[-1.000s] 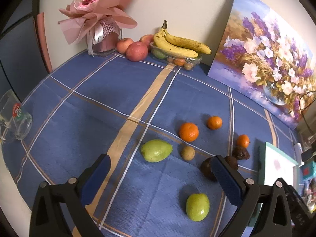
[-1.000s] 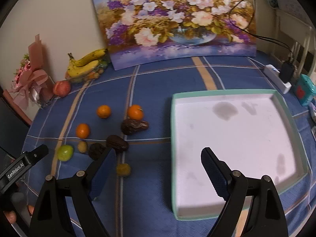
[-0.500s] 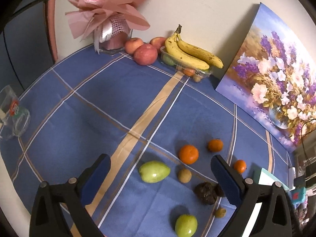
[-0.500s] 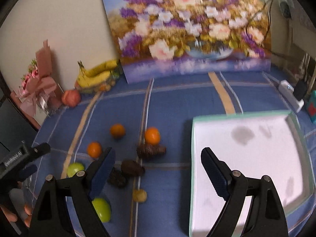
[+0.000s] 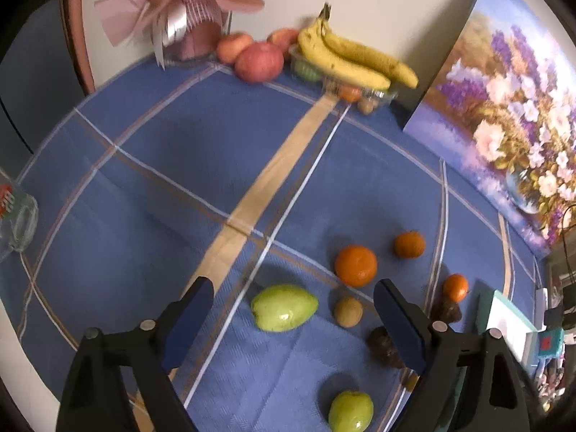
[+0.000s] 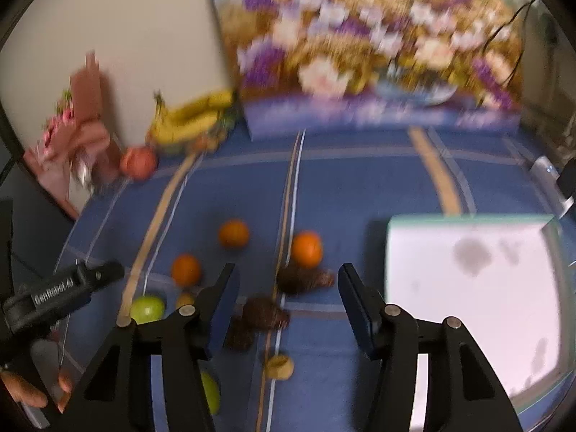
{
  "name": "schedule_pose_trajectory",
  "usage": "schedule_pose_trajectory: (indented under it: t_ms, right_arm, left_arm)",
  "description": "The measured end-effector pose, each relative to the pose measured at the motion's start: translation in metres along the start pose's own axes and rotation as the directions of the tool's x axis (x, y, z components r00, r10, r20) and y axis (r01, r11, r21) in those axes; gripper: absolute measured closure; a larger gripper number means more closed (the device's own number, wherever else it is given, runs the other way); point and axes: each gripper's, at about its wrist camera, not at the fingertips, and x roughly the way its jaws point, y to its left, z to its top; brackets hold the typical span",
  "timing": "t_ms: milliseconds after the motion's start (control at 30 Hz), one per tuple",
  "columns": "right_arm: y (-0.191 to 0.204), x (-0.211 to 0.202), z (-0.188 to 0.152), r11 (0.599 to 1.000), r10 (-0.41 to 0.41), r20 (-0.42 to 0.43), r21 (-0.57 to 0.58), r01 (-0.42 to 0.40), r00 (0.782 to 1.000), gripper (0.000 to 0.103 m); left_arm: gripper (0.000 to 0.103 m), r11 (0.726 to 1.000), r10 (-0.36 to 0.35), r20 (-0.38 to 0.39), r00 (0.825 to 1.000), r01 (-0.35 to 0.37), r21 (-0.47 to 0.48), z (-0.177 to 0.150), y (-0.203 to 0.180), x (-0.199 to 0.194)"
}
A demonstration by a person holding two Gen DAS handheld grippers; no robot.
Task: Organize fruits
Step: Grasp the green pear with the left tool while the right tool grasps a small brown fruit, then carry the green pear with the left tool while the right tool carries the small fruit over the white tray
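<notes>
From the left wrist camera, the left gripper [image 5: 293, 318] hangs above the blue checked tablecloth [image 5: 151, 187] with its jaws spread wide and nothing between them. Framed between the fingers lies a green pear-shaped fruit [image 5: 283, 307], with a small brown round fruit [image 5: 347, 311] just beside it. Beyond these sit a large orange [image 5: 355, 265] and a smaller orange [image 5: 409, 244], and a third orange [image 5: 455, 287] lies farther right, near the corner of the white tray [image 5: 507, 324]. A dark wrinkled fruit [image 5: 383, 345] is partly hidden behind the right finger, another dark one [image 5: 446, 311] sits under the third orange, and a green apple [image 5: 351, 412] lies at the near edge. By the wall are bananas [image 5: 354, 59] on a clear container, red apples [image 5: 259, 61], a pink bouquet [image 5: 180, 10] and a flower painting [image 5: 504, 108]. A glass [image 5: 16, 216] stands at the far left.

The right wrist camera is blurred. The right gripper [image 6: 286, 302] is also wide open and empty, above the dark fruits [image 6: 266, 311]. Three oranges [image 6: 306, 248] lie beyond them, and a small yellowish fruit [image 6: 279, 367] lies nearer. The white tray [image 6: 468, 288], green-rimmed, sits to the right, apart from the scattered fruit. The left gripper [image 6: 64, 284] shows at the left edge.
</notes>
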Motion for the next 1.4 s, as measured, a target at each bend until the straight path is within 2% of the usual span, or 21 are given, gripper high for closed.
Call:
schedule_pose_trajectory:
  t_ms: [167,267,467,600,733,867,1067,1300,1400]
  right_arm:
    - [-0.004,0.028,-0.018,1.0,0.0,-0.141,0.024,0.004,0.99,0.054]
    - [-0.005,0.036,-0.025,1.0,-0.011,-0.177,0.019,0.015,0.984,0.055]
    - [-0.01,0.049,-0.038,0.999,0.017,-0.234,0.032,-0.01,0.972,0.055]
    - [-0.009,0.05,-0.042,1.0,0.012,-0.246,0.013,-0.009,0.969,0.056]
    - [-0.006,0.053,-0.046,1.0,0.012,-0.262,-0.002,-0.013,0.965,0.061]
    - [-0.001,0.051,-0.052,0.999,0.022,-0.264,-0.032,-0.032,0.964,0.067]
    - [-0.002,0.052,-0.058,0.999,0.014,-0.263,-0.047,-0.027,0.965,0.077]
    - [-0.001,0.057,-0.057,0.998,0.01,-0.257,-0.062,-0.026,0.966,0.077]
    - [0.004,0.05,-0.052,0.997,0.026,-0.227,-0.059,-0.04,0.973,0.077]
  left_arm:
    - [0.017,1.0,0.013,-0.096,0.995,-0.015,-0.024,-0.009,0.005,0.032]
    - [0.02,0.999,0.014,-0.134,0.991,-0.019,-0.035,-0.012,0.006,0.044]
    - [0.025,0.999,0.018,-0.139,0.99,-0.025,-0.044,-0.014,0.005,0.049]
    - [0.027,0.999,0.014,-0.131,0.991,-0.02,-0.047,-0.015,0.005,0.049]
    - [0.034,0.999,0.008,-0.14,0.99,-0.015,-0.052,-0.013,0.005,0.054]
    - [0.046,0.998,0.004,-0.144,0.99,-0.012,-0.061,-0.013,0.008,0.054]
    - [0.047,0.998,0.006,-0.14,0.99,-0.014,-0.059,-0.014,0.009,0.05]
    - [0.047,0.998,-0.003,-0.134,0.991,-0.006,-0.068,-0.014,0.01,0.046]
    - [0.047,0.997,-0.019,-0.121,0.992,0.01,-0.071,-0.013,0.009,0.041]
